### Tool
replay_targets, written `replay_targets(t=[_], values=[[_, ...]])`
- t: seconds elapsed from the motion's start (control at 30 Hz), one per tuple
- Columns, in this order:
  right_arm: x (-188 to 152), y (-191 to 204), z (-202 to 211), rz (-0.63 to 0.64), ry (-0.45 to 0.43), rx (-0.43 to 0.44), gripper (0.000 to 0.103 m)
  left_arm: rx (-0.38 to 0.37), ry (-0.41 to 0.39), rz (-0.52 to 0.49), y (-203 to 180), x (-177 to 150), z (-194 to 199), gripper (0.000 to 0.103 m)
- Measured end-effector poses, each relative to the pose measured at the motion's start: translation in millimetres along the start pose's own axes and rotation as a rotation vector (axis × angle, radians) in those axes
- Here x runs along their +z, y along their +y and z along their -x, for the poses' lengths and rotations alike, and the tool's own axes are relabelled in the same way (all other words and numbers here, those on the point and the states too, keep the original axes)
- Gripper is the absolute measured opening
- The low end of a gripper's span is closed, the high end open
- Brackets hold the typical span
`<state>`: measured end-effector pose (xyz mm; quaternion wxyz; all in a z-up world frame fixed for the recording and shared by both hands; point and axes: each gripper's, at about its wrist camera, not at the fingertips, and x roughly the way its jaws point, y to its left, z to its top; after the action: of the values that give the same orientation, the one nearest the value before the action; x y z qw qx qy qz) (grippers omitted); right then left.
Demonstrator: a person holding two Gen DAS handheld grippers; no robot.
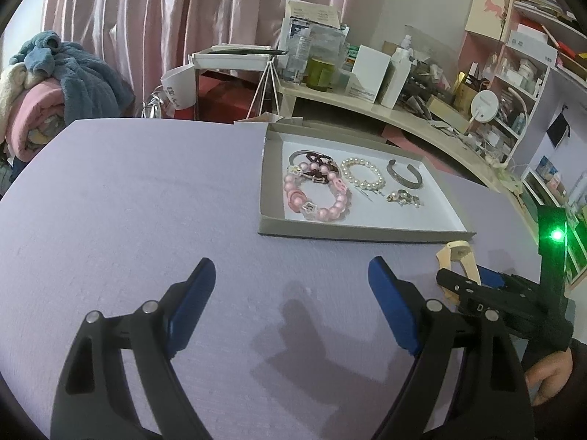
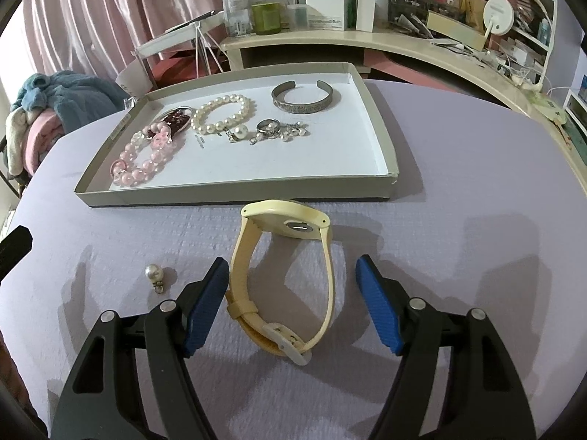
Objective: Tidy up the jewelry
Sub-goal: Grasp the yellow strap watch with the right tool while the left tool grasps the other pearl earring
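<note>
Setting: a lilac-covered table (image 2: 458, 183) is filling both views, with a cluttered desk and pink curtains sitting behind it.
Tray: a shallow grey cardboard tray (image 2: 234, 192) with a white floor is lying on the far half of the table.
Tray contents: a pink bead bracelet (image 2: 143, 161) is lying at the tray's left, touching a dark red beaded piece (image 2: 178, 117); a pearl bracelet (image 2: 222, 113) is sitting in the middle; a silver cuff bangle (image 2: 302, 101) is resting toward the back right; a small heap of rings and charms (image 2: 279, 130) is lying in front of the cuff.
Watch: a cream-yellow wristwatch (image 2: 286, 286) is standing on its buckled strap on the cloth, just in front of the tray's near wall.
Loose earring: a single pearl drop (image 2: 154, 273) is lying on the cloth to the left of the watch.
Right gripper (image 2: 291, 282): its blue pads are standing wide apart on either side of the watch strap, the left pad just beside it, neither one clamping it.
Left gripper (image 1: 291, 278): its jaws are gaping wide over bare cloth, gripping nothing.
</note>
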<state>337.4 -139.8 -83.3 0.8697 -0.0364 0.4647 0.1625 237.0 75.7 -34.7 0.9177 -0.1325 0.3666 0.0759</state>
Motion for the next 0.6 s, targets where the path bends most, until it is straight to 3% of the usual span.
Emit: replay_targets(t=[0.1, 0.17, 0.23, 0.53, 0.6], values=[[-0.5, 0.7, 0.8, 0.01, -0.01, 0.011, 0.063, -0.007, 0.002, -0.01, -3.6, -0.5, -0.5, 0.085], [-0.7, 2.6, 2.2, 0.017, -0.014, 0.038, 0.046, -0.014, 0.006, -0.018, -6.7, -0.7, -1.5, 0.085], [-0.8, 1.4, 5.3, -0.001, -0.022, 0.065, 0.04, -0.026, 0.011, -0.026, -9.6, -1.9, -2.6, 0.085], [10.5, -20.1, 33.2, -0.105, -0.118, 0.09, 0.039, -0.132, 0.082, -0.141, -51.4, -9.1, -28.1, 0.084], [12.4, -25.6, 36.1, -0.125, -0.124, 0.088, 0.039, -0.147, 0.1, -0.163, -61.9, -11.6, -36.9, 0.079]])
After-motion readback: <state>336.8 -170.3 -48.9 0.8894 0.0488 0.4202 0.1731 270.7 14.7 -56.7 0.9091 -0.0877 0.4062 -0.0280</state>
